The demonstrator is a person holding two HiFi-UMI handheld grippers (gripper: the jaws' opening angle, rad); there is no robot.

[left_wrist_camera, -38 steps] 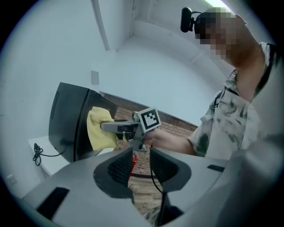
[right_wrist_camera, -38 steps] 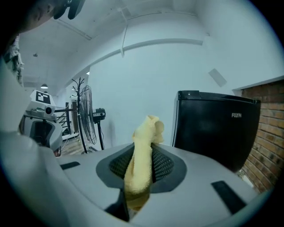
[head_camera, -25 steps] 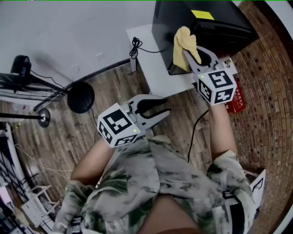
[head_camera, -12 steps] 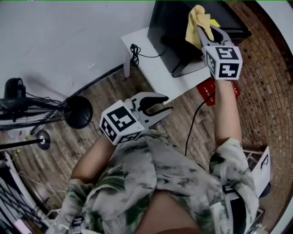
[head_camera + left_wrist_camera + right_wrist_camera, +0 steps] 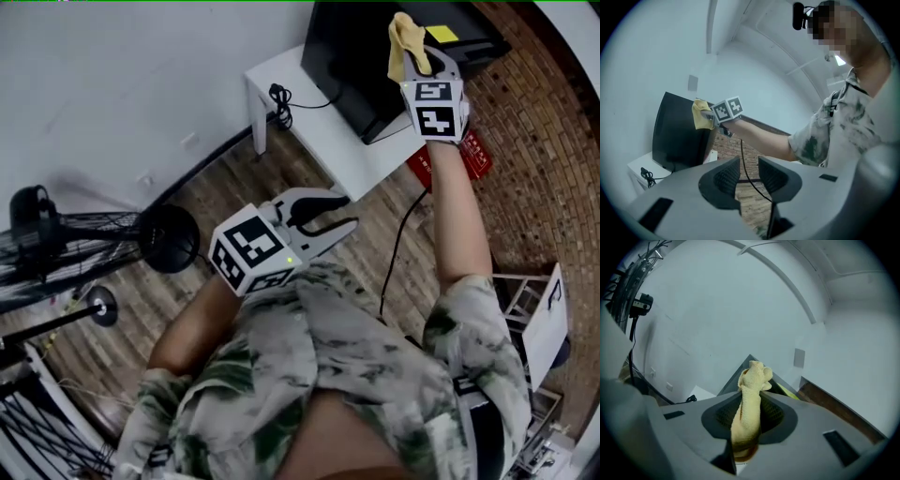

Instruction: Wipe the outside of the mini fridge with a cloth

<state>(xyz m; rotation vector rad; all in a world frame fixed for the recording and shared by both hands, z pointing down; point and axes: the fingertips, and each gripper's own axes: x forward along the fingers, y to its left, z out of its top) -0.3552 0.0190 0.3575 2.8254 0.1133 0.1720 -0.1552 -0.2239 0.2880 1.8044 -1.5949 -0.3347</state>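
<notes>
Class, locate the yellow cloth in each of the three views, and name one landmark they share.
Head view: top, right of centre, yellow cloth held by the right gripper over the mini fridge.
Left gripper view: left of centre, at the fridge's upper corner.
Right gripper view: centre, clamped between the fingers.
Shared landmark: the black mini fridge.

No writing or number can be read anywhere.
</notes>
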